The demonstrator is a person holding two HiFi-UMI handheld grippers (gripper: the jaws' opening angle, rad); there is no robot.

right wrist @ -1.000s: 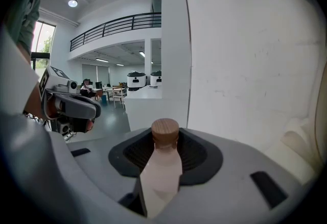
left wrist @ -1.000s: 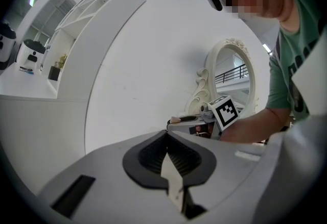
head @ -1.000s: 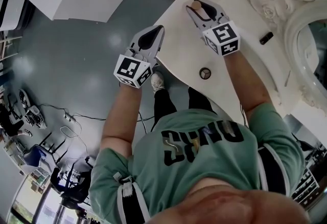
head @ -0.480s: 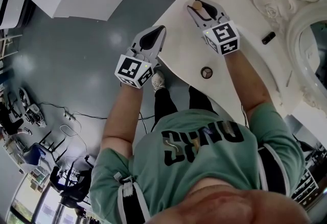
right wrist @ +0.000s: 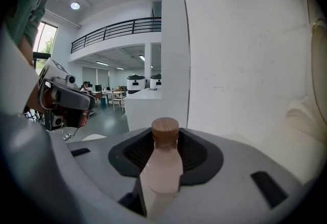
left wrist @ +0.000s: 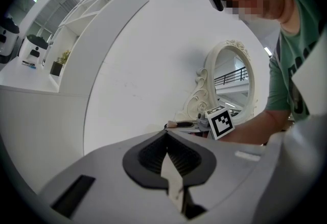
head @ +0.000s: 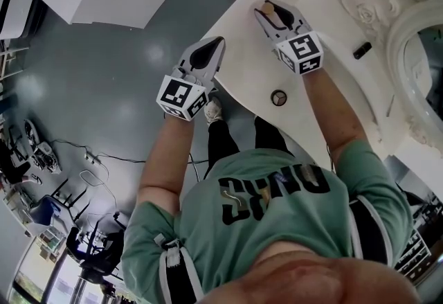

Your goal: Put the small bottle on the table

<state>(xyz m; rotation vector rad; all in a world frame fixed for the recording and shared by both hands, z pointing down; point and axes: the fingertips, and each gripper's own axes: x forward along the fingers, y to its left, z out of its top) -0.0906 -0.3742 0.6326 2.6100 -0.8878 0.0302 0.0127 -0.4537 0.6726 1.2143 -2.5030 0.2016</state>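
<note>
Right gripper view: the small bottle (right wrist: 162, 167) is kept clamped in the half-spread right gripper (right wrist: 165, 139) over the table (head: 243, 55), unmoved, so release is still awaited.

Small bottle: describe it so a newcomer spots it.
Over the white table by the ornate mirror, find the right gripper at the far corner. The small bottle is clamped in its jaws: pale pink with a brown cap, unlike the dark cylinder lying nearby.

Frosted small bottle (right wrist: 162, 167), wooden cap (right wrist: 165, 128), matt white table (head: 250, 67)
</note>
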